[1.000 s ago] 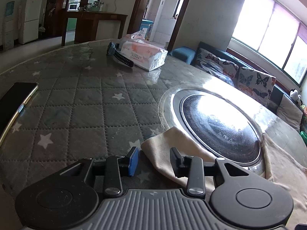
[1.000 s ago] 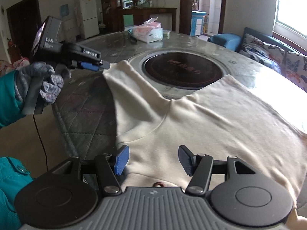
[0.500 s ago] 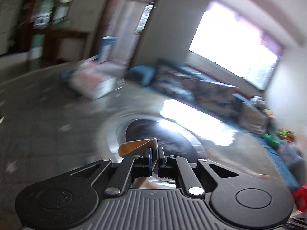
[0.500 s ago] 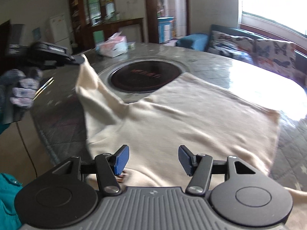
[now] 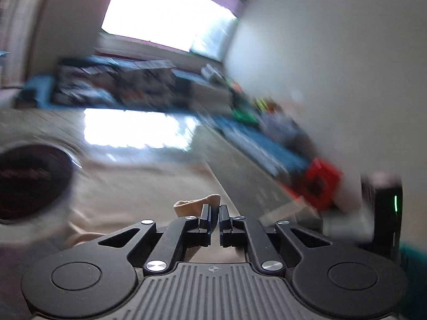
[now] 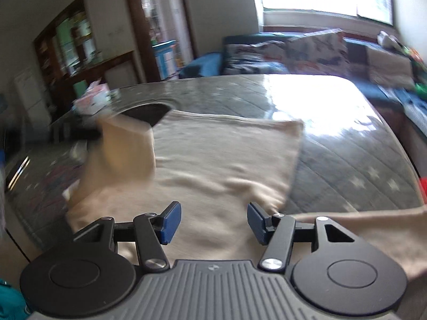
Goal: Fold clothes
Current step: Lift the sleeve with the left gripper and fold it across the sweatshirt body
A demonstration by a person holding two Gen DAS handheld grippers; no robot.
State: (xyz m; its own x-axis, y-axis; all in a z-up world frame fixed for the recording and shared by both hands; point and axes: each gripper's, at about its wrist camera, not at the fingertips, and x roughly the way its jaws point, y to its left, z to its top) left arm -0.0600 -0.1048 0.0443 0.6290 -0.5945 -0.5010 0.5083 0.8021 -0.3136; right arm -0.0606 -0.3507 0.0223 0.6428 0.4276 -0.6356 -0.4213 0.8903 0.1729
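Observation:
A cream shirt (image 6: 218, 154) lies spread on the quilted grey table (image 6: 347, 165). Its left sleeve (image 6: 125, 149) is lifted and blurred, swinging over the body of the shirt. My left gripper (image 5: 215, 209) is shut on the sleeve's end (image 5: 196, 204), which pokes out above the fingertips, over the shirt body (image 5: 128, 192). My right gripper (image 6: 213, 220) is open and empty, just above the near part of the shirt. The left wrist view is heavily motion-blurred.
A round dark hotplate (image 6: 148, 110) is set in the table's middle, also in the left wrist view (image 5: 29, 181). A tissue pack (image 6: 92, 100) sits at the table's far left. A sofa with patterned cushions (image 6: 293, 50) stands beyond the table.
My left gripper closed on the sleeve end, lifted it and swung it right over the shirt. My right gripper has turned to the right and stayed open.

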